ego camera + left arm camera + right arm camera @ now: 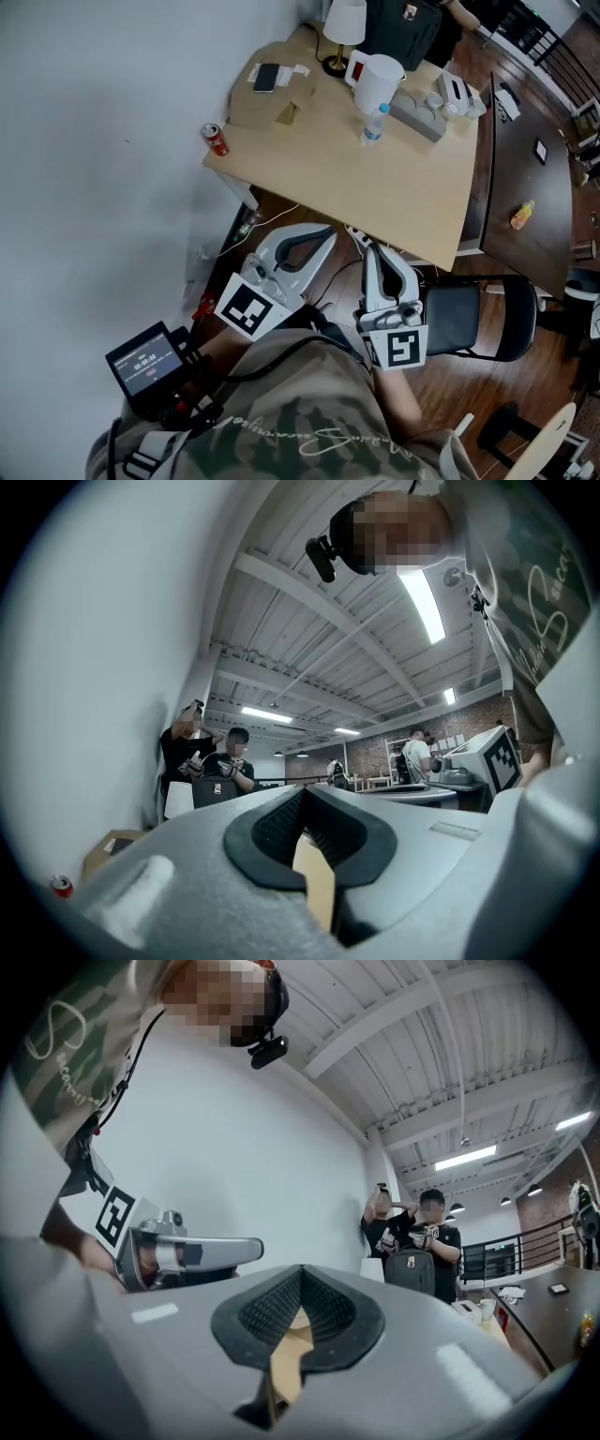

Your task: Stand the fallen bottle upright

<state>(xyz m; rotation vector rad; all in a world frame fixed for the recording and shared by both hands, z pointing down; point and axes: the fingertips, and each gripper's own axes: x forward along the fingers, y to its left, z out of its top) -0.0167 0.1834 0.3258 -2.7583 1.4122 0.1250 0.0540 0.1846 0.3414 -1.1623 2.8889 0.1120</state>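
- The bottle (pixel 372 126), clear with a blue cap, is on the table (pixel 375 202) about midway between the left and right edges. It sits closer to the far edge than the near one, just on the near side of a white jug (pixel 377 81).
- Its long axis seems to run from near edge to far edge, cap end farther. The steep head view does not settle whether it lies flat.
- The left hand-held gripper (pixel 326 234) has its jaws together on nothing.
- The right hand-held gripper (pixel 372 251) is likewise closed and empty.
- Both are short of the table's near edge, close to the person's body, well apart from the bottle.
- The bottle lies almost straight ahead of the right one, so that hand looks better placed. It would need to open its jaws and reach forward over the near edge.
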